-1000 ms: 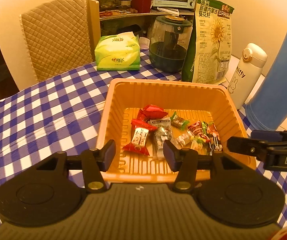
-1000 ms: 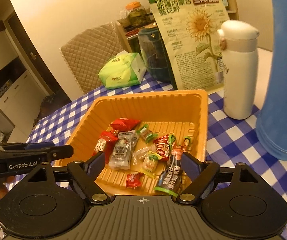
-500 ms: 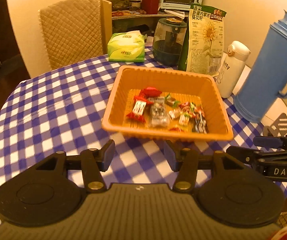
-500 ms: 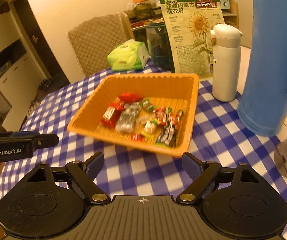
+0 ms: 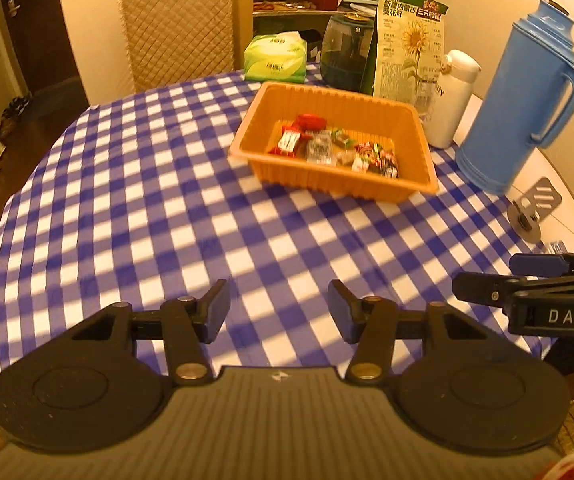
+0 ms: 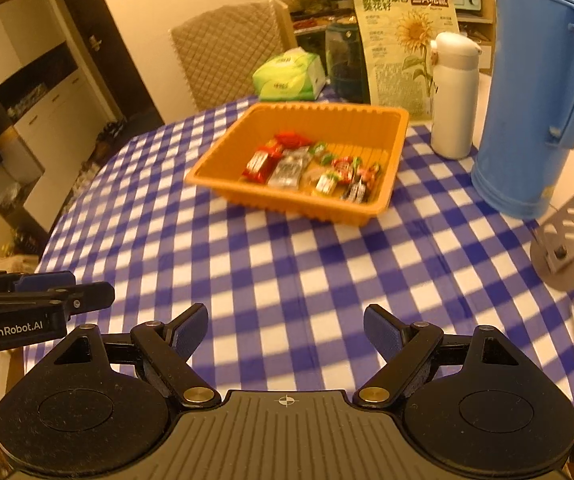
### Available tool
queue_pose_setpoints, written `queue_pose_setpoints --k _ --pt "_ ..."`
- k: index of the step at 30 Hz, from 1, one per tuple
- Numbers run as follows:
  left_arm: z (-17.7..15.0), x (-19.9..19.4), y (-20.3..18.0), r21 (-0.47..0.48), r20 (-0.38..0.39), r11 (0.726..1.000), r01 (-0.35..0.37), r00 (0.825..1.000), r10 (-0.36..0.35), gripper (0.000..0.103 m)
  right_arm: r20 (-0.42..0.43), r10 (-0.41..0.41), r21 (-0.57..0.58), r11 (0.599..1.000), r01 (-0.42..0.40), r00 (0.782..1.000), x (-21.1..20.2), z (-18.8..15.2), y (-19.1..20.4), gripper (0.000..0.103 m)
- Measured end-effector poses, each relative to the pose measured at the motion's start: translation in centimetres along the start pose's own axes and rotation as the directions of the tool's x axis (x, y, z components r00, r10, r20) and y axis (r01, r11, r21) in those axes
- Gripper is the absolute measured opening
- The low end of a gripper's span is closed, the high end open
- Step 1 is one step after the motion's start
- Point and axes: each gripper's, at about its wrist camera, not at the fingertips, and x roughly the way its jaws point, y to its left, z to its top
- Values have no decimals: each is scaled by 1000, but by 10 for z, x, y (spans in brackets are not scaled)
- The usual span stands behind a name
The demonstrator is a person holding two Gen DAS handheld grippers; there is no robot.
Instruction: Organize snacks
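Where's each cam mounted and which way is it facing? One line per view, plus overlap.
Left wrist: sits on the left gripper, looks forward and down across the checked tablecloth to the orange tray; own open fingers show, right gripper at the right edge.
Right wrist: sits on the right gripper, same heading; own open fingers, left gripper at the left edge.
Shared: tray, snacks, blue thermos, white bottle, sunflower-seed bag.

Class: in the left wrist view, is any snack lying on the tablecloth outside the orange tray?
No, every snack lies inside the tray.
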Motion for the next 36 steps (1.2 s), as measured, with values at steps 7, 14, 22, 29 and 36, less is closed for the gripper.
queue_pose_setpoints --k 7,14,22,29,36 --pt "-35 -24 -6 -33 -24 999 -20 1000 19 51 -46 9 -15 1000 -9 999 -20 -26 6 85" --pt "-57 -44 -19 -47 -33 999 -12 999 11 51 -56 19 -34 999 -21 998 -41 -46 7 85" --pt "-75 -60 -32 -55 -35 998 -3 999 1 51 -61 23 -39 999 -26 998 -61 -62 3 85" --pt "-79 -72 -43 -57 -14 998 14 1000 -15 51 -69 18 -45 999 -21 997 -64 -70 -1 85" --pt "-81 -79 -49 -54 -2 998 18 1000 -18 51 -62 26 -49 998 -29 998 -69 -72 -3 85"
